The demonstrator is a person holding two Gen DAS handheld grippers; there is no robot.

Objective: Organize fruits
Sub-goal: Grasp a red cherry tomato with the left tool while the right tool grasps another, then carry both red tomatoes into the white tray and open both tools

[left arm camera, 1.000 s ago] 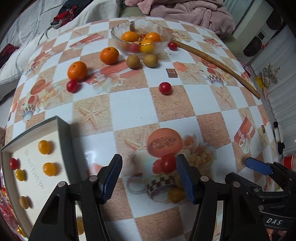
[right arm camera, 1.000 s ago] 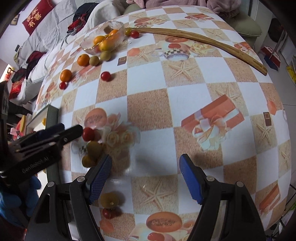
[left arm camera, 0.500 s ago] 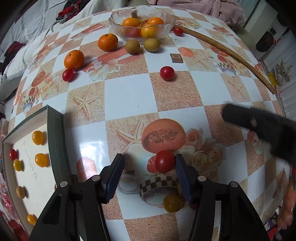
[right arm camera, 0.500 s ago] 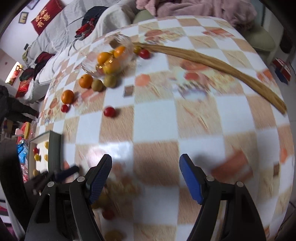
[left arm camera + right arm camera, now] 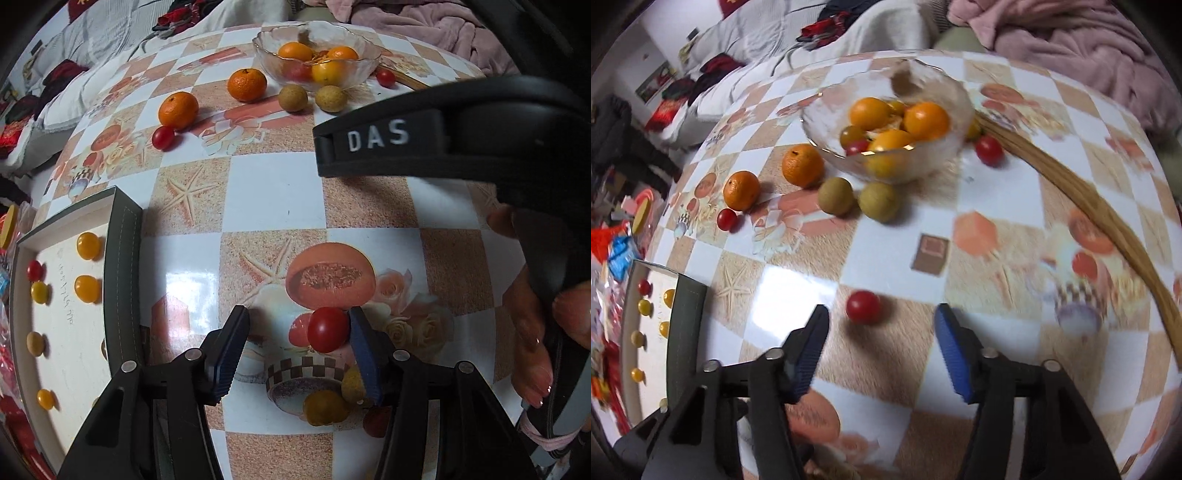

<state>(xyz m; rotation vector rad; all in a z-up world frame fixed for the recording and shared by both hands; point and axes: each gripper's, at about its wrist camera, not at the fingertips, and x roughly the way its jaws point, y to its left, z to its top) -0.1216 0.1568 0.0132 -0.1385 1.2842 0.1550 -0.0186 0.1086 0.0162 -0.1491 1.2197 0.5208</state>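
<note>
Since a second ago, right tongs (image 5: 881,354) swung across the counter (image 5: 798,288) toward the bowl (image 5: 923,162), jaws closing yet spread, a tomato (image 5: 863,307) ahead. Left tongs (image 5: 297,349) narrowed; spread, their right pad touches a red tomato (image 5: 328,329) between them.

The right gripper (image 5: 881,347) has been swung toward the bowl (image 5: 886,122), its jaws closing, a red tomato (image 5: 863,307) ahead.
</note>
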